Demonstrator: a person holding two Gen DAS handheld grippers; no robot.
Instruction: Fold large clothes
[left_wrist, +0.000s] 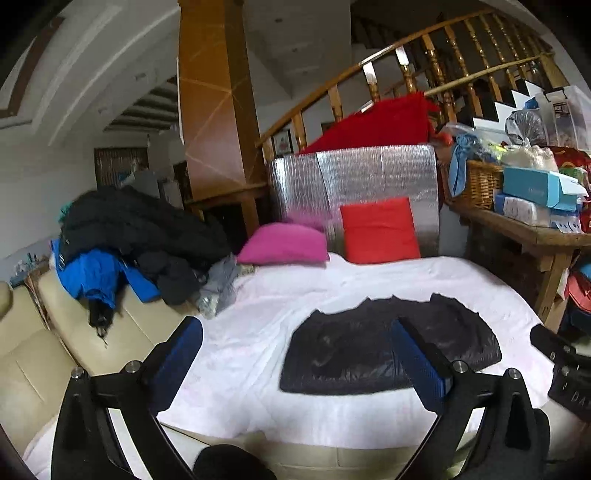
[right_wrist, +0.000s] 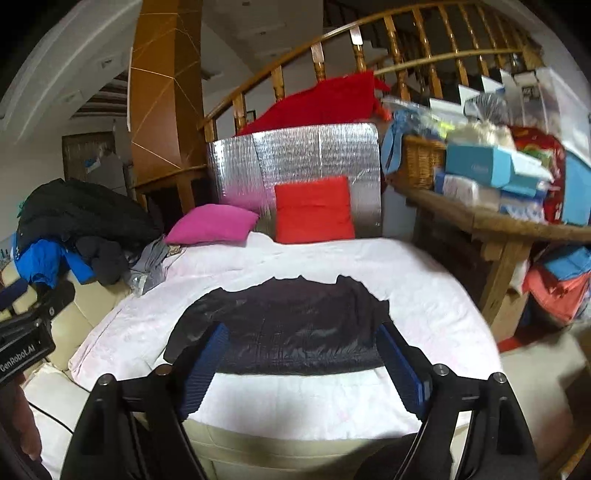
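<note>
A black padded garment (left_wrist: 354, 350) lies folded into a flat rectangle on the white sheet (left_wrist: 314, 291); it also shows in the right wrist view (right_wrist: 291, 325). My left gripper (left_wrist: 295, 332) is open and empty, held above the sheet, left of the garment's middle. My right gripper (right_wrist: 303, 339) is open and empty, held above the garment's near edge. Part of the right gripper's body shows at the left view's right edge (left_wrist: 565, 369). The left gripper's body shows at the right view's left edge (right_wrist: 22, 332).
A pile of black and blue coats (left_wrist: 122, 240) lies on the cream sofa (left_wrist: 55, 332) at the left. A pink cushion (left_wrist: 284, 243) and a red cushion (left_wrist: 380, 229) lean on a silver foil panel (left_wrist: 351, 177). A cluttered wooden table (left_wrist: 524, 229) stands at the right.
</note>
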